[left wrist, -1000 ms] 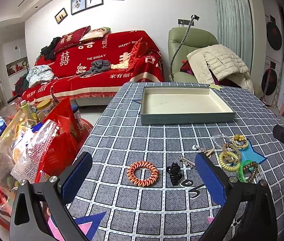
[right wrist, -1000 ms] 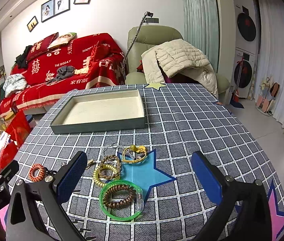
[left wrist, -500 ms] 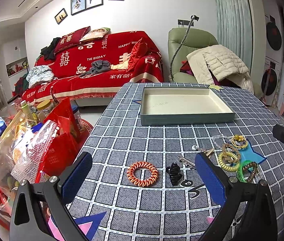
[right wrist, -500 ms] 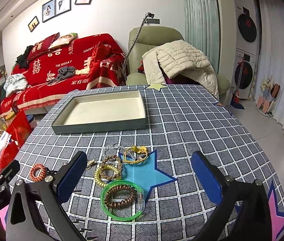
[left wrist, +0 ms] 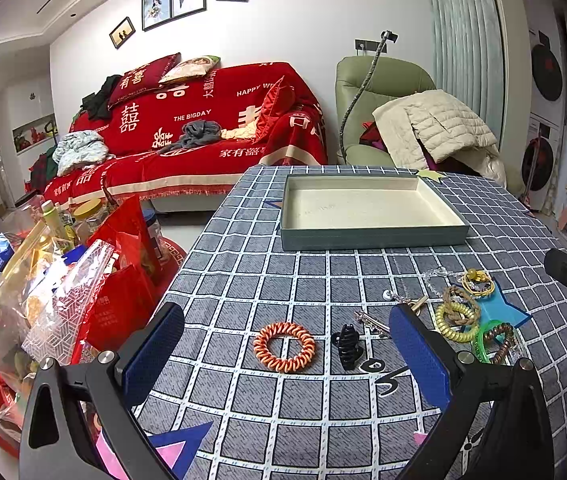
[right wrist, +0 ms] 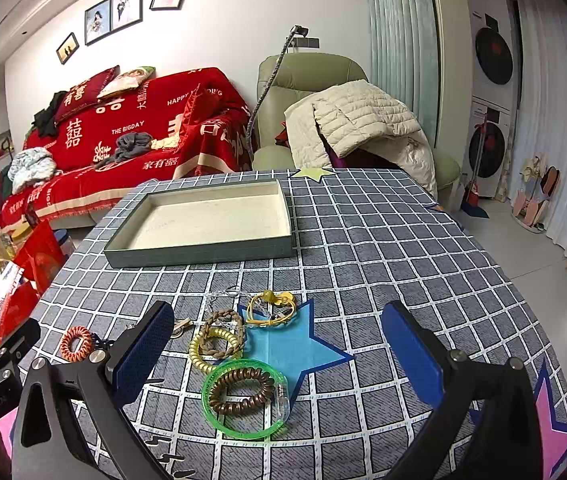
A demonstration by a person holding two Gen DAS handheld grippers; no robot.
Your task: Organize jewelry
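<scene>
- Left wrist view: left gripper [left wrist: 287, 356] spread wide, nothing held, above the checked tablecloth [left wrist: 267, 280]. Orange spiral hair tie [left wrist: 284, 347] + black claw clip [left wrist: 347, 346] lie btwn its fingers; tray [left wrist: 371, 236] sits farther back.
- Right wrist view: right gripper [right wrist: 279, 350] also wide apart, holding nothing. Green bangle [right wrist: 243, 398] w/ brown coil tie [right wrist: 242, 391] inside lies btwn fingers; yellow coil tie [right wrist: 215, 350] just beyond; tray [right wrist: 203, 252] behind.

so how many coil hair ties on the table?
3. An orange one lies alone by the black claw clip, a yellow one lies under a braided band, and a brown one sits inside the green bangle. None looks hidden.
</scene>
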